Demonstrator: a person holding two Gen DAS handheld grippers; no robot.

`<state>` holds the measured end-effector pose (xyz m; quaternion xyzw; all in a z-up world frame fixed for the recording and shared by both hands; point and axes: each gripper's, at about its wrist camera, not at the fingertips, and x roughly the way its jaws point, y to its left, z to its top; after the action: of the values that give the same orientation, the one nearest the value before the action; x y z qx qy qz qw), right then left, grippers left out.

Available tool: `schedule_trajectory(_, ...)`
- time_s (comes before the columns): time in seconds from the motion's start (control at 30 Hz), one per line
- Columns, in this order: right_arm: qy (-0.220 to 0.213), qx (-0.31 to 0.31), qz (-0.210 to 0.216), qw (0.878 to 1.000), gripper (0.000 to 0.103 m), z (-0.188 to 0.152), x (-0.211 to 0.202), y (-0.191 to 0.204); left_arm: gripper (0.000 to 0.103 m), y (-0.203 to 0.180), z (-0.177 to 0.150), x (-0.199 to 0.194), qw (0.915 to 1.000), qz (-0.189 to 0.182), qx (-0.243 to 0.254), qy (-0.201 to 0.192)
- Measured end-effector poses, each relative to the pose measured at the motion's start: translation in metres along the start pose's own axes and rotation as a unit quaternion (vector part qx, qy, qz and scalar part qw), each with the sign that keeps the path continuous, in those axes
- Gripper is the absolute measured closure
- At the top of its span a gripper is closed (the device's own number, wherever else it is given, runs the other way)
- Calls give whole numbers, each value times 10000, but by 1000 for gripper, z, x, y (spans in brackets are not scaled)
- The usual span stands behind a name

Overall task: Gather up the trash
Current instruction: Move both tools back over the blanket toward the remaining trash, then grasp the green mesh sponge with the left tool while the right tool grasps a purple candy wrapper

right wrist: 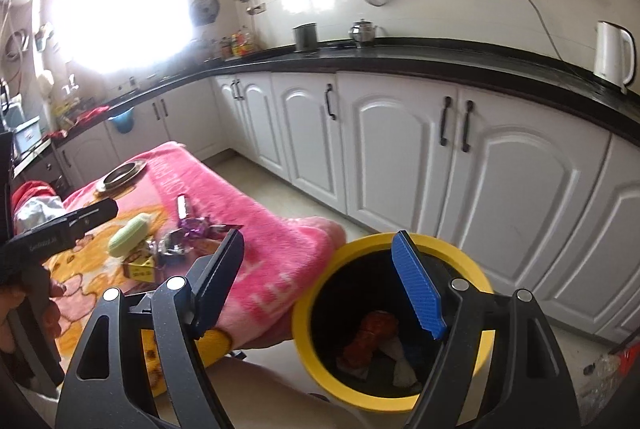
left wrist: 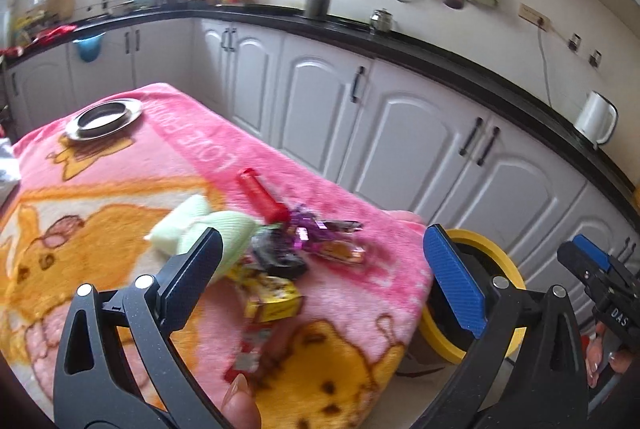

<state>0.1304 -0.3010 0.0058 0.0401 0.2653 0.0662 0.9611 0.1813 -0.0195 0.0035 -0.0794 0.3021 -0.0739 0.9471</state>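
A heap of trash lies on the pink blanket [left wrist: 192,149]: a pale green wrapper [left wrist: 224,229], a red tube [left wrist: 262,195], purple foil [left wrist: 308,229], a dark wrapper [left wrist: 280,261] and a yellow box [left wrist: 276,297]. My left gripper [left wrist: 320,269] hovers just before the heap, open and empty. Beside the blanket's corner stands a yellow bin [right wrist: 400,241] with an orange wrapper [right wrist: 372,337] and white scraps inside. Above its mouth my right gripper [right wrist: 320,281] stands open, nothing between its fingers. In the right wrist view the heap [right wrist: 172,241] and the left gripper [right wrist: 100,211] show at left.
A steel plate [left wrist: 105,118] rests at the blanket's far end. White cabinets [right wrist: 400,149] under a black counter [right wrist: 440,57] run behind, with a white kettle [right wrist: 614,55] on top. Pale floor lies between the blanket and the cabinets.
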Motion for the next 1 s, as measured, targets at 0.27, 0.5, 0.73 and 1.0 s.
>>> schedule_trajectory(0.27, 170, -303, 307, 9989, 29, 3, 21, 39, 11, 58, -2, -7, 9980, 377, -510, 10)
schedule_trajectory(0.5, 353, -661, 630, 9952, 29, 8, 52, 78, 11, 103, -7, -8, 9941, 606, -901, 81)
schedule_trajectory(0.73, 584, -1026, 813, 9897, 29, 8, 94, 111, 11, 140, -13, 5, 9899, 622, -1230, 316)
schedule_trajectory(1.0, 935, -1456, 904, 9808, 37, 4, 147, 134, 11, 160, -16, 34, 9829, 235, -1680, 712)
